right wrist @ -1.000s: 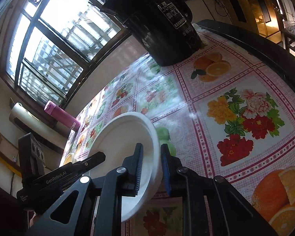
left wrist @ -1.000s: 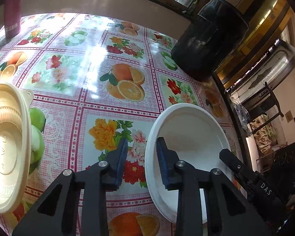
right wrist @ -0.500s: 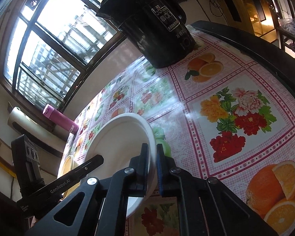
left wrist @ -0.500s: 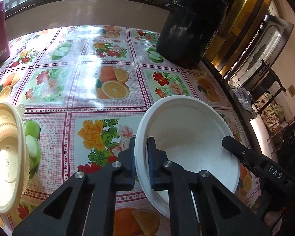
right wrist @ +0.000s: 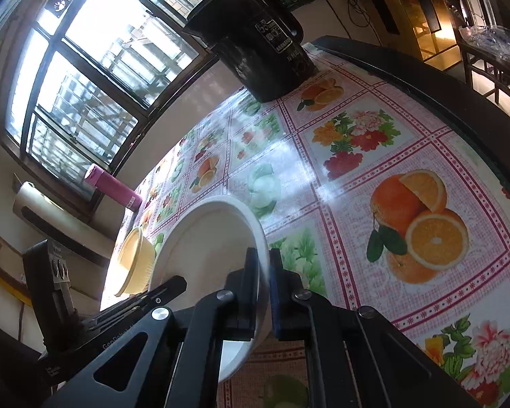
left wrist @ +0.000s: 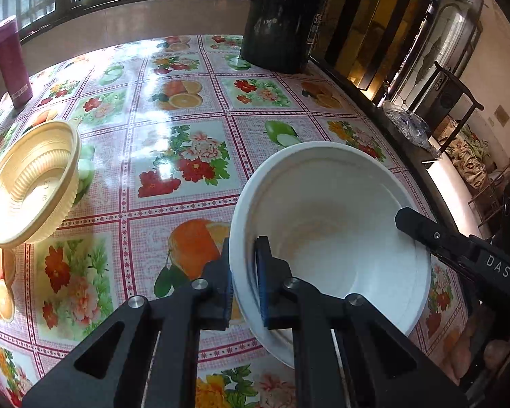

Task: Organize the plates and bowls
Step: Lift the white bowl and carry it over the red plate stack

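The white bowl point(left wrist: 329, 224) is clamped at opposite rims by the left tongs point(left wrist: 243, 272) and right tongs point(right wrist: 263, 292), apparently so it can be carried level toward the yellow bowl point(left wrist: 30, 183). The desk point(left wrist: 187, 115) is covered with fruit-patterned oilcloth beneath a barred window point(right wrist: 95, 68).

tablecloth point(left wrist: 187, 129): glossy vinyl | white bowl point(left wrist: 329, 224): smooth matt | cream bowl point(left wrist: 30, 183): ribbed plastic
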`<state>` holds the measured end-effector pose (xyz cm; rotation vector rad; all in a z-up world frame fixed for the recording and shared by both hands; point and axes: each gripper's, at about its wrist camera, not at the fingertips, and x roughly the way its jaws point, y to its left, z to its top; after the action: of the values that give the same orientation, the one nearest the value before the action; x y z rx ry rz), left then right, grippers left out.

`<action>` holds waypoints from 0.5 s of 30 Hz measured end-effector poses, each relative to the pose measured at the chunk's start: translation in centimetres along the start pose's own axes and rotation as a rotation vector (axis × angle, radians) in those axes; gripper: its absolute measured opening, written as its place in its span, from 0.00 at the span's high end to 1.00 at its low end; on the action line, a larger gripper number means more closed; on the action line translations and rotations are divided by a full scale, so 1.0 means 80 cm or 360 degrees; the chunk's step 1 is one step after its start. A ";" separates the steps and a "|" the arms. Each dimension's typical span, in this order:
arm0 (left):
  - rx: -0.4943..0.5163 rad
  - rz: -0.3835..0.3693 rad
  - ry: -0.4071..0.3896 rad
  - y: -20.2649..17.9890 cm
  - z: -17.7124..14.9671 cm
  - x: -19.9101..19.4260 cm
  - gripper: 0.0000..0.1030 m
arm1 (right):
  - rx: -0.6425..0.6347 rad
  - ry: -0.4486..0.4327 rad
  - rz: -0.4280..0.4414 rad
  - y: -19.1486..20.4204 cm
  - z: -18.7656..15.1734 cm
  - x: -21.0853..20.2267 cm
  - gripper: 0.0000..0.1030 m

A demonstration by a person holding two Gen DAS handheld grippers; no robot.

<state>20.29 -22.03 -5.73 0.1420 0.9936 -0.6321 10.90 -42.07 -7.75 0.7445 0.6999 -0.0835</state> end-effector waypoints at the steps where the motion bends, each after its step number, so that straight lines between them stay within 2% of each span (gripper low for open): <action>1: 0.0006 0.0009 -0.0008 0.000 -0.009 -0.012 0.91 | -0.0008 0.0002 0.0011 0.005 -0.008 -0.009 0.94; 6: 0.0004 0.0087 -0.0061 0.013 -0.055 -0.068 0.90 | -0.0084 0.0016 0.0072 0.040 -0.050 -0.039 0.94; 10: -0.0048 0.0147 -0.0098 0.045 -0.094 -0.116 0.89 | -0.0122 0.0075 0.0166 0.076 -0.081 -0.041 0.94; 15: -0.0134 0.0276 -0.0183 0.101 -0.132 -0.182 0.87 | -0.0284 0.0128 0.0296 0.164 -0.121 -0.032 0.94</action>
<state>11.39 -5.03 -1.05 0.1147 0.8845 -0.4344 7.58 -26.50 -3.41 0.6405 0.7017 0.1776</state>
